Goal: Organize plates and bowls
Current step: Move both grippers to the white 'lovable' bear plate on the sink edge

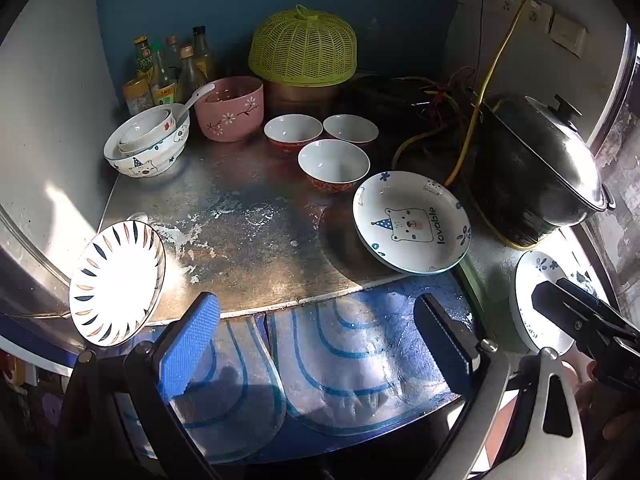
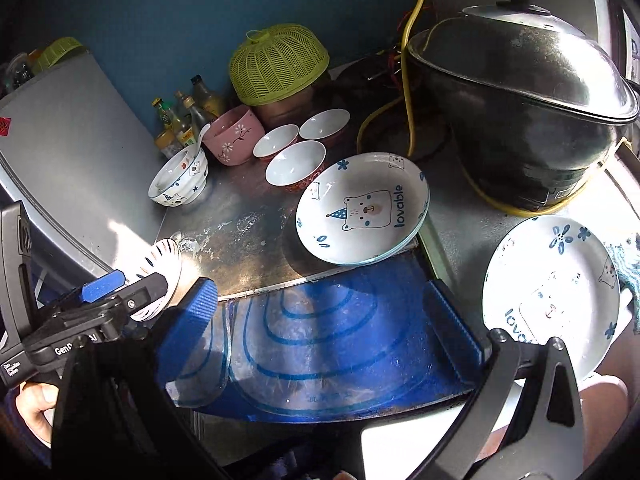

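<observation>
A cluttered metal worktop (image 1: 248,240) seen from two gripper cameras. At the lower left of the left wrist view, a leaf-patterned plate (image 1: 116,284) sits at the worktop's edge in bright sun. At the upper left stand nested bear bowls (image 1: 146,146) with a white spoon, condiment bottles (image 1: 168,68) behind them, then a pink flowered bowl (image 1: 230,108). In the centre are three small red-and-white bowls (image 1: 332,164) in a cluster, with a green mesh food cover (image 1: 302,48) behind. Right of centre, a bear plate reading "lovable" (image 1: 412,222) lies tilted over the worktop's front edge. At the upper right is a black lidded cooker (image 1: 536,168). A second bear plate (image 2: 552,300) lies at the right of the right wrist view. The left gripper (image 1: 320,336) hangs spread wide over a blue patterned mat (image 1: 340,344), holding nothing. The right gripper (image 2: 324,320) is likewise spread and empty above the same mat
</observation>
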### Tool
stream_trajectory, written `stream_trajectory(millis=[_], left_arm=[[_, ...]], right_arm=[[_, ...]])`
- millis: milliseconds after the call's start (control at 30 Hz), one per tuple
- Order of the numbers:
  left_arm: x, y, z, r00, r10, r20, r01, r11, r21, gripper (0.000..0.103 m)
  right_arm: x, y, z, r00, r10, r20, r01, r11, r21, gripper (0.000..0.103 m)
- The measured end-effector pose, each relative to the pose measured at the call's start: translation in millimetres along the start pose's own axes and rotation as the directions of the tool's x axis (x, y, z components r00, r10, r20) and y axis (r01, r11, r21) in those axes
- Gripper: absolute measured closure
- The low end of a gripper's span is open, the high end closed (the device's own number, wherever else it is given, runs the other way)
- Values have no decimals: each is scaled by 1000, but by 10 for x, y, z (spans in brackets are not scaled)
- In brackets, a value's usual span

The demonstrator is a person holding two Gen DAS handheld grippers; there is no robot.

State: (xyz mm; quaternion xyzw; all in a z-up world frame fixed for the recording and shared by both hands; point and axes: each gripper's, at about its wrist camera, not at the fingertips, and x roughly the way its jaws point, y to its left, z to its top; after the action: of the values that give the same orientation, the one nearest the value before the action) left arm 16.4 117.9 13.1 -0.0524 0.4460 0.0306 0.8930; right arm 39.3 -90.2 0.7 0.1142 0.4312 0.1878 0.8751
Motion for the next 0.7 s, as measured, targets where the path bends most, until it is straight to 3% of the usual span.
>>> stream_trajectory(millis=[700], left_arm=[[230,-946,227,992,-110,-56,119,976,181,5]], right_arm=[[-424,-850,-64,989,-126,79,109,975,193,0]])
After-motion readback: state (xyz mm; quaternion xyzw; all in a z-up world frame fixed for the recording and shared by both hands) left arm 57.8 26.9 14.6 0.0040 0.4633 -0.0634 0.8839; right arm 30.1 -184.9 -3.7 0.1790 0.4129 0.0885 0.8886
